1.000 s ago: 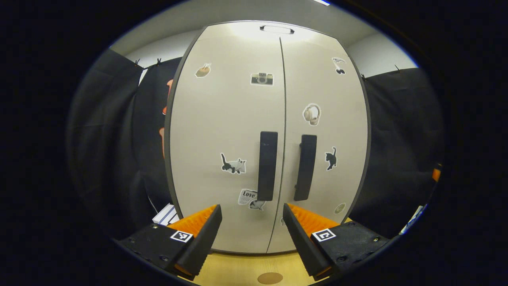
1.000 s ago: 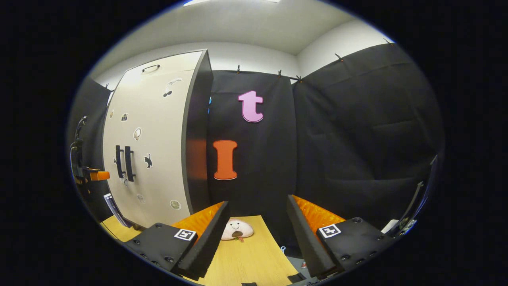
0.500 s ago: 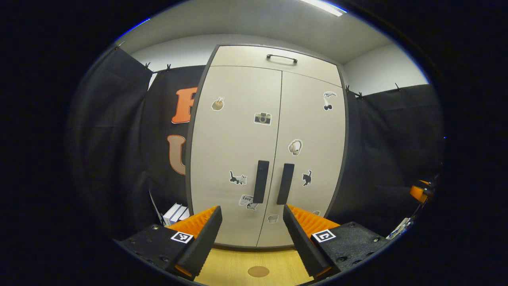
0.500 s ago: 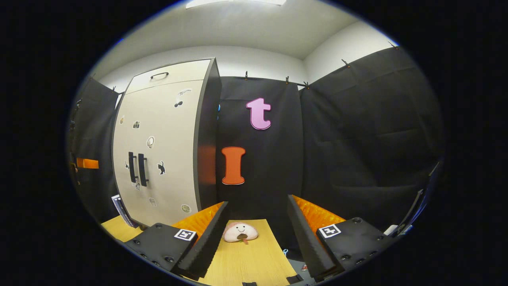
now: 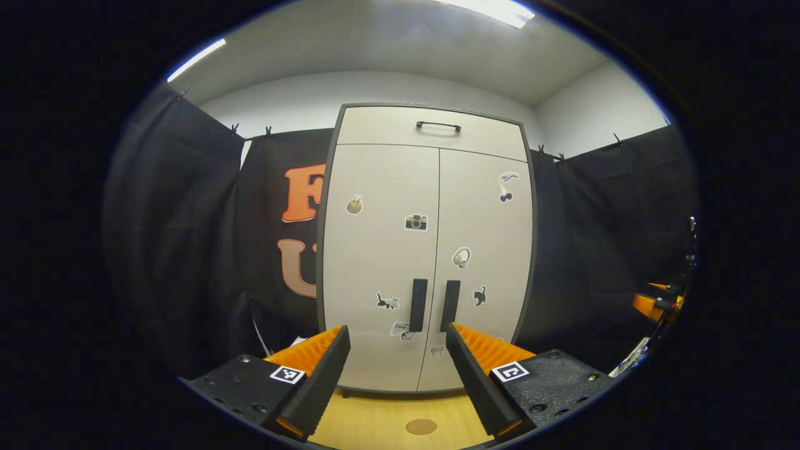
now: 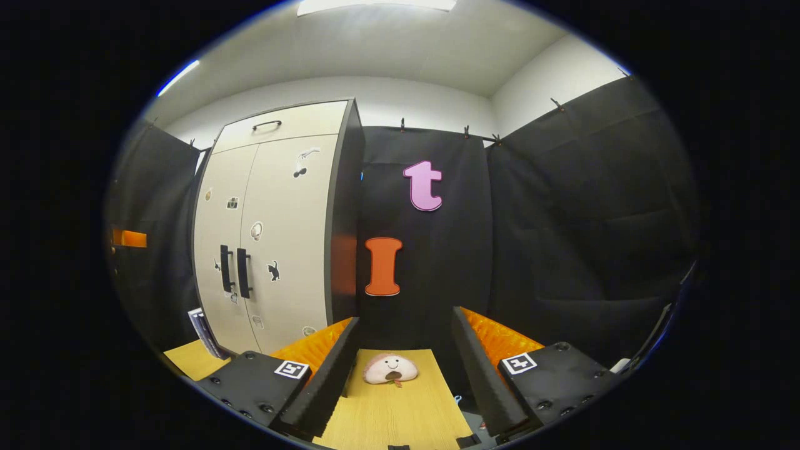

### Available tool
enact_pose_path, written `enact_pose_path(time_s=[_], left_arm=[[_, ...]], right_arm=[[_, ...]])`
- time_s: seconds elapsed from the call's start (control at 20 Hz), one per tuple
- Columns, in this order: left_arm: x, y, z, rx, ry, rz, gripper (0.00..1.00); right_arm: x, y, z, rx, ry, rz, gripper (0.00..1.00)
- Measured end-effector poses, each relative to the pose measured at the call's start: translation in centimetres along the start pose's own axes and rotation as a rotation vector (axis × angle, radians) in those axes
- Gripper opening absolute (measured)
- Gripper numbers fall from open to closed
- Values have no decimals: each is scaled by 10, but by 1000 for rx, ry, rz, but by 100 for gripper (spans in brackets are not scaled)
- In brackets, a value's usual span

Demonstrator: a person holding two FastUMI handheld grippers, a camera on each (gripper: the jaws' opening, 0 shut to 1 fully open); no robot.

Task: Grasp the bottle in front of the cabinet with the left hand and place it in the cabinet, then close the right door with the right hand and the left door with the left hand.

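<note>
Cabinet apparently farther off than before, doors shut.

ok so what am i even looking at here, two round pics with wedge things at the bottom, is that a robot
Not a robot arm: a person holds a two-finger gripper in each hand, and a fisheye camera rides on each one, looking forward along its fingers. Those wedges are the fingers.

The left gripper view shows the left gripper, open and holding nothing, facing the cabinet. Both its doors are shut, with two dark handles side by side and small stickers on them. No bottle is in sight.

The right gripper view shows the right gripper, also open and empty, aimed past the cabinet's right side. On the wooden table between its fingers lies a small pink plush toy with a smiling face.
</note>
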State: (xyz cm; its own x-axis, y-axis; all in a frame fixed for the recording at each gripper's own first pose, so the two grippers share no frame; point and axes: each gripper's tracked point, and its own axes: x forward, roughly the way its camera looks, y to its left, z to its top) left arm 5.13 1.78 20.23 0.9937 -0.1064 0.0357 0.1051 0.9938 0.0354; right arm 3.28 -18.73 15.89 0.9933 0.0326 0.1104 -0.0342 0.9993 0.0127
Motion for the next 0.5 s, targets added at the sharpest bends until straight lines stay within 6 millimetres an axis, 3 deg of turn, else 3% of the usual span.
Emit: enact_pose_path(time_s=[0.1,0.2,0.25,0.5], left_arm=[[-8,-2,2,-6,7,-13,95],[-9,-1,7,7,-1,-9,93],[-9,0,8,14,-5,-9,93],[-6,1,10,17,-24,-1,96]], right_arm=[[-1,0,3,-7,-1,-1,96],[-1,2,4,-13,3,1,96],[0,3,4,-13,6,4,90],[-1,4,4,-6,9,3,90]])
